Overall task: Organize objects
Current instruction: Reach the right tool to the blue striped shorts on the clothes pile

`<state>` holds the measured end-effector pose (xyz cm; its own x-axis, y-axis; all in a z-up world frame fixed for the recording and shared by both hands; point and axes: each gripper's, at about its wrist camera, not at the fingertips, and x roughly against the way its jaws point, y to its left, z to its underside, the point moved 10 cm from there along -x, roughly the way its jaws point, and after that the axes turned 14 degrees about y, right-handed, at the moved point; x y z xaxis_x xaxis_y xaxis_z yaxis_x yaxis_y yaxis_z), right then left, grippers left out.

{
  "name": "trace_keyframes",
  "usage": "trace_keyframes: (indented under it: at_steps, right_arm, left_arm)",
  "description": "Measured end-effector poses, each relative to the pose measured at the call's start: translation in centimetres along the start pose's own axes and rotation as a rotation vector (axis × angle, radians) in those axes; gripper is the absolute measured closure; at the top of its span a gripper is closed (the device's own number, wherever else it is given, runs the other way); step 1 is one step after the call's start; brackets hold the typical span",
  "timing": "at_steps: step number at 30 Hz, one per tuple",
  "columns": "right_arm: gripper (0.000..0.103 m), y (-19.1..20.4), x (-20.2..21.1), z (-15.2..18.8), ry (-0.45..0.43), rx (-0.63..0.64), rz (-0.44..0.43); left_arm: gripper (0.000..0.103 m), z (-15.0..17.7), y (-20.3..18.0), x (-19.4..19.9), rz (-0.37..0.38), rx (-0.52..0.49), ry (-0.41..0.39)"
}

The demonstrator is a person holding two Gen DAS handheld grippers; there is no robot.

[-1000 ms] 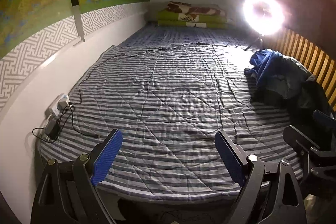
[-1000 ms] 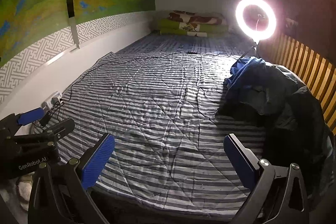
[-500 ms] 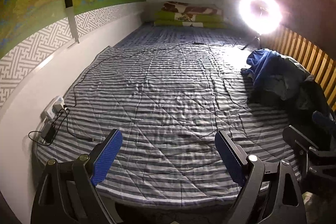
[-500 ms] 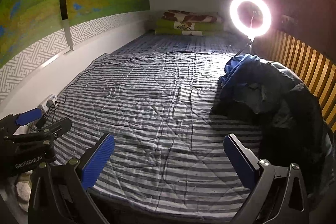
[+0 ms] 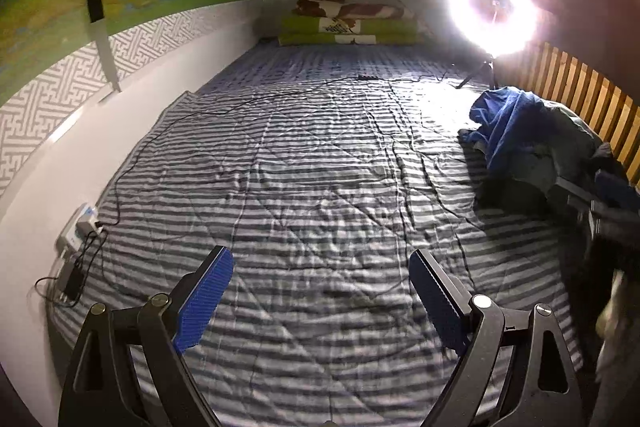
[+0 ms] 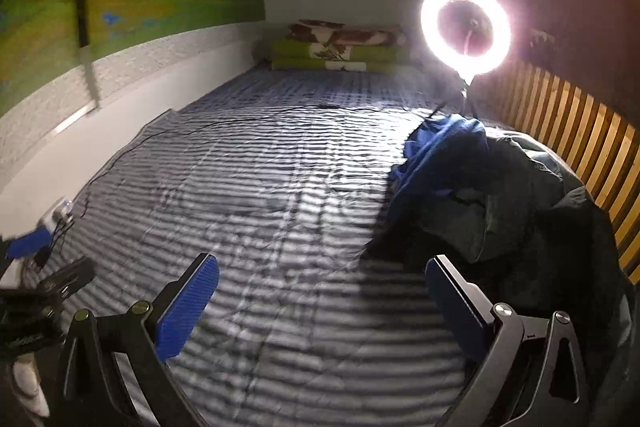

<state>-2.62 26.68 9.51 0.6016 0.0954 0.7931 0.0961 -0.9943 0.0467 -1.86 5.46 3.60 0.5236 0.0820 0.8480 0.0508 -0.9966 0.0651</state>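
Note:
A heap of clothes lies on the right side of the bed: a blue garment (image 5: pixel 504 119) on top of dark grey-green jackets (image 6: pixel 520 211); the blue garment also shows in the right wrist view (image 6: pixel 436 151). My left gripper (image 5: pixel 320 291) is open and empty over the near end of the striped bedspread (image 5: pixel 312 163), well left of the heap. My right gripper (image 6: pixel 322 303) is open and empty, with its right finger close to the near edge of the heap. The right gripper also shows at the right edge of the left wrist view (image 5: pixel 600 203).
A lit ring light on a tripod (image 5: pixel 490 11) stands at the far right of the bed. Folded green and brown bedding (image 5: pixel 348 23) lies at the far end. A power strip with cables (image 5: pixel 76 227) sits at the left edge by the wall. A wooden slatted rail (image 6: pixel 576 135) runs along the right.
Both grippers have moved forward over the bed. The right gripper has come closer to the heap of clothes. Both stay open and empty.

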Motion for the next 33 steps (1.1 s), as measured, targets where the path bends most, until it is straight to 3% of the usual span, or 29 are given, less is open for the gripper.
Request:
trace_keyframes:
  at_steps: [4,6,12,18,21,24,25,28,31,33]
  right_arm:
    - [0.009,-4.7,-3.3,-3.7,0.03,-0.051,0.019]
    - [0.019,-6.7,-5.0,-5.5,0.06,-0.07,0.03]
    - [0.036,-11.4,-10.1,-10.9,0.125,-0.122,0.068]
    - [0.04,-13.2,-15.0,-14.5,0.195,-0.14,0.138]
    - [0.047,-14.1,-17.4,-15.1,0.244,-0.134,0.219]
    - [0.092,-14.7,-19.2,-14.5,0.316,-0.125,0.255]
    - [0.098,-14.7,-19.4,-14.1,0.335,-0.116,0.255]
    - [0.102,-14.4,-18.7,-13.7,0.321,-0.095,0.253]
    - [0.102,-12.9,-16.7,-13.6,0.289,-0.094,0.212]
    - [0.102,-12.0,-15.1,-13.9,0.249,-0.061,0.238]
  left_arm:
    - [0.011,-1.7,-0.5,-2.9,0.007,-0.014,0.011]
    - [0.011,-2.6,-0.7,-4.6,0.01,-0.019,0.015]
    - [0.011,-4.7,-0.5,-10.0,0.024,-0.006,0.03]
    - [0.011,-6.0,0.6,-14.3,0.011,0.014,0.021]
    - [0.011,-6.2,1.0,-15.9,0.033,0.029,0.026]
    - [0.011,-5.7,1.3,-17.4,0.058,0.036,0.034]
    - [0.011,-5.5,1.4,-17.8,0.059,0.035,0.04]
    - [0.021,-5.2,1.6,-19.0,0.085,0.023,0.075]
    - [0.022,-5.2,2.8,-19.2,0.09,0.03,0.073]
    - [0.023,-5.0,3.5,-18.9,0.089,0.041,0.071]
